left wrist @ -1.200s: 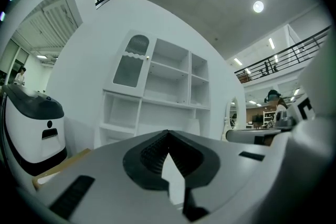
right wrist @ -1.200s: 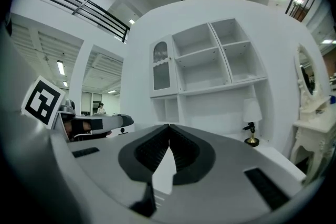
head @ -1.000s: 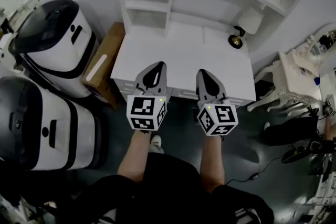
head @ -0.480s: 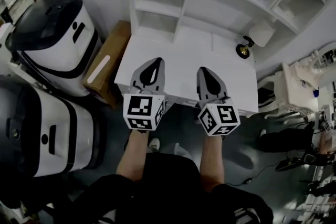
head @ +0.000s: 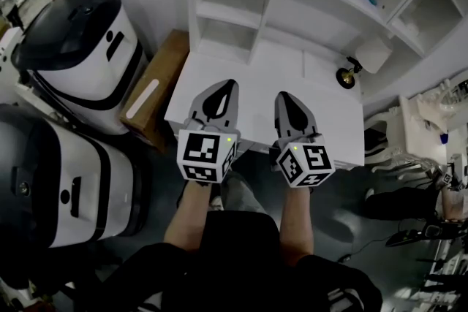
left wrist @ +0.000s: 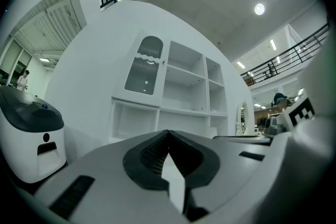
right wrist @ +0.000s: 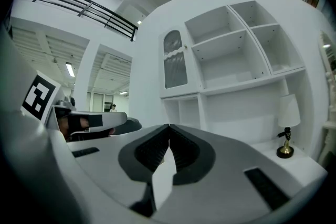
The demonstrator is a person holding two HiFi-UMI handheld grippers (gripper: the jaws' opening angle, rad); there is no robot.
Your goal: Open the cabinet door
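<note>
Two closed tools [head: 229,83] [head: 282,94], one cabinet door [right wrist: 175,60], one lamp [right wrist: 287,110]

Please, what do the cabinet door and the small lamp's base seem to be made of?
The cabinet door: probably white-painted wood, smooth and matte, with an arched grey pane that looks like ribbed glass or plastic. The lamp base: likely polished brass-coloured metal, since it is golden and shiny.

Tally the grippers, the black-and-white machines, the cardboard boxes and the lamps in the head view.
Grippers: 2, left gripper and right gripper
Black-and-white machines: 2
Cardboard boxes: 1
Lamps: 1
Total: 6
</note>
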